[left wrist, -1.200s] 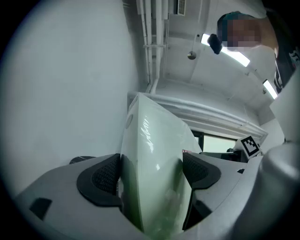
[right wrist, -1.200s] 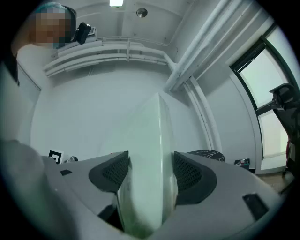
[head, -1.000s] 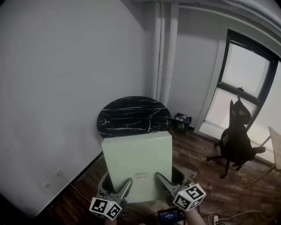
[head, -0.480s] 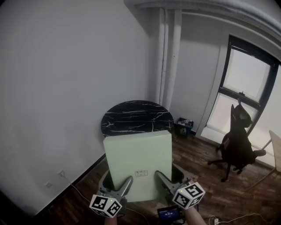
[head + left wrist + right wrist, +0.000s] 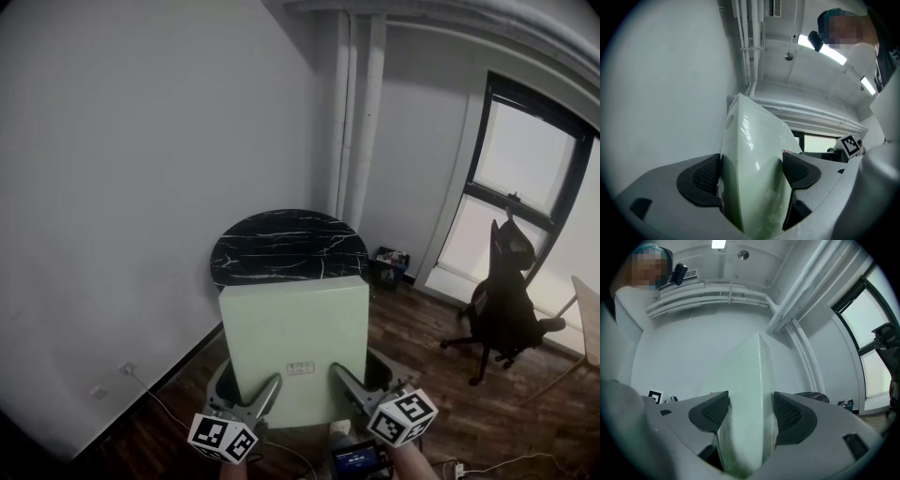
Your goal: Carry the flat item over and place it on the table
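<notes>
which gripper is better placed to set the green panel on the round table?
Neither alone. Left gripper and right gripper each clamp the green panel at its bottom edge, and the black marble table lies straight ahead, so both.

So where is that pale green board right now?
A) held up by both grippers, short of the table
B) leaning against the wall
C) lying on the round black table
A: the left gripper and the right gripper each clamp the board, and the table lies beyond it.
</notes>
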Available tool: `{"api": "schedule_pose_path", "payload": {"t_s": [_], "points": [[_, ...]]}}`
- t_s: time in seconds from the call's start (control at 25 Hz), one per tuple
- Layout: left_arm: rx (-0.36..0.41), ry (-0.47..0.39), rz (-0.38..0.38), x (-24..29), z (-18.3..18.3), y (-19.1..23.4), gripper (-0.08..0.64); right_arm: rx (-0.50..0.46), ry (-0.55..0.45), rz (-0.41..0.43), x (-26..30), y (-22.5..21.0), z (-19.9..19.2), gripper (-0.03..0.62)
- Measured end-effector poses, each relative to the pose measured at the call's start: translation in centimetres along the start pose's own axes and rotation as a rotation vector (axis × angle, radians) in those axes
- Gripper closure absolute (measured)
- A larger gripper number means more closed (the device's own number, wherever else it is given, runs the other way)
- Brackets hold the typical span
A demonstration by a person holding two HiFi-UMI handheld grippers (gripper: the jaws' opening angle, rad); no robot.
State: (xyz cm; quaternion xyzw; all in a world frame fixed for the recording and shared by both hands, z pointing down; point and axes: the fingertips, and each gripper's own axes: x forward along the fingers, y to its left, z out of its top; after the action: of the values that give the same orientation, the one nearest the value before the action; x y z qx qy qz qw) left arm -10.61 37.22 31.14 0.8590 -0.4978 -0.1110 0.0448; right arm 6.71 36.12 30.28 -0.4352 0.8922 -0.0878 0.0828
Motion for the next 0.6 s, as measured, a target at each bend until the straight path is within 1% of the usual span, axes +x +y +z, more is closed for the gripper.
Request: {"api": "schedule_pose_path", "payload": {"t_s": [0.24, 0.36, 0.6], "points": [[-0.017, 0.027, -0.001, 3.8, -1.0, 2.7, 0.153, 0.013, 0.017, -0.011, 3.7, -2.8, -0.6, 0.331], [-0.012, 0.032, -0.006, 7.4, -1.5, 4.4, 0.155, 0.018, 0.018, -0.017, 6.5, -5.6, -0.6, 0.331], [0.004, 0.017, 0.023, 16.2, -1.7, 8.9, 0.155, 0.015, 0.024, 0.010, 14.5, -12.1, 0.6, 0.331]]}}
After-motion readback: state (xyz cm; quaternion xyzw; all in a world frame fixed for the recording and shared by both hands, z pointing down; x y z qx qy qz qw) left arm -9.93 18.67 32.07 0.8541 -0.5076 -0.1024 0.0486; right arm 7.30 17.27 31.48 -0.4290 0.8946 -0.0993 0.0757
